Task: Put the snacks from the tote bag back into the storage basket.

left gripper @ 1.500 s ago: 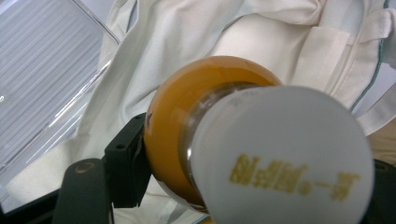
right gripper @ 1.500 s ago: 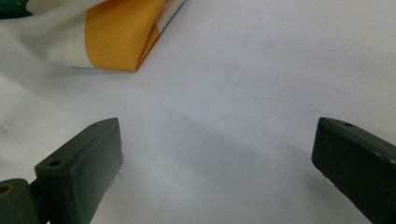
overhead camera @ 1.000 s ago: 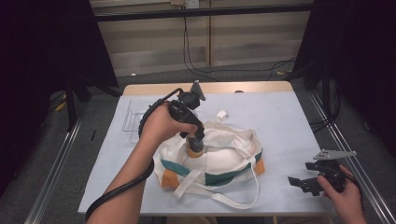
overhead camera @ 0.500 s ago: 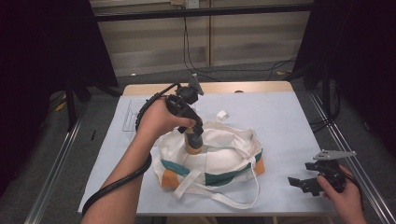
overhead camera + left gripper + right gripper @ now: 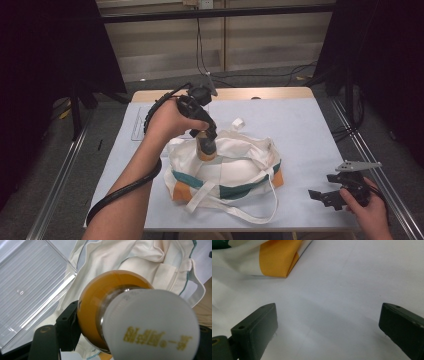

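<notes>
Both claws are black, with screw-studded jaws, grey three-cornered top plates and thick black trailing cables.

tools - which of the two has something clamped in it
The left tool, over the cloth bag, is shut on the orange bottle with a white cap. The right tool sits open over bare table.

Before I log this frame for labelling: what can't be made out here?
- Bottle base, left gripper view: hidden behind its own cap.
- Inside of the tote bag, high view: hidden by folds.
- Cap print: blurred, unreadable.
- Clear tray: cut off by the frame edge.
</notes>
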A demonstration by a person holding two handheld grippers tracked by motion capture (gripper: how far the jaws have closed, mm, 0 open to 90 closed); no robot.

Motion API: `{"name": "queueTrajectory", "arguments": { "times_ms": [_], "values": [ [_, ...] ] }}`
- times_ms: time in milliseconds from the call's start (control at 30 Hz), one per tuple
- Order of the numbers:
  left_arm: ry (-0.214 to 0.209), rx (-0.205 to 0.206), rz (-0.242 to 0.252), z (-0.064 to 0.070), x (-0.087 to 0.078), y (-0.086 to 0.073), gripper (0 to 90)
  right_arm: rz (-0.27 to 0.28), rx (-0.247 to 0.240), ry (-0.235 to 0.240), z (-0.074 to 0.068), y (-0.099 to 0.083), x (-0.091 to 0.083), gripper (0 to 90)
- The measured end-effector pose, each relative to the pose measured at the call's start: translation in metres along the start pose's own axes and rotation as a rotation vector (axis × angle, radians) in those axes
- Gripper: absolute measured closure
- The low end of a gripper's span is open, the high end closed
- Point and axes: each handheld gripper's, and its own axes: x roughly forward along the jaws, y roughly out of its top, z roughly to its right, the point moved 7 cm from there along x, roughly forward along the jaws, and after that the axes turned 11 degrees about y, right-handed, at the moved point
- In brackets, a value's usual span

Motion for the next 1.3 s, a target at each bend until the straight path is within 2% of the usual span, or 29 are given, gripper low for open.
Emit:
{"name": "queueTrajectory", "arguments": {
  "times_ms": [367,400,700,1100,1300],
  "values": [
    [0.002,0.006,-0.004,-0.003,-0.007,0.004,30.1,-0.008,-0.003,0.004,0.000,0.000,0.001,2.1],
    [-0.002,-0.011,0.002,-0.002,-0.007,0.004,30.1,-0.008,-0.003,0.004,0.000,0.000,0.001,2.1],
    [0.004,-0.010,-0.006,-0.007,-0.011,0.006,30.1,-0.015,-0.002,0.002,-0.001,-0.001,0.001,2.1],
    [0.008,-0.047,0.006,-0.013,-0.015,0.009,30.1,-0.017,-0.002,0.005,-0.002,-0.001,0.001,2.1],
    [0.006,-0.044,0.000,-0.015,-0.017,0.011,30.1,-0.016,-0.004,0.009,-0.002,0.000,0.002,2.1]
  ]
}}
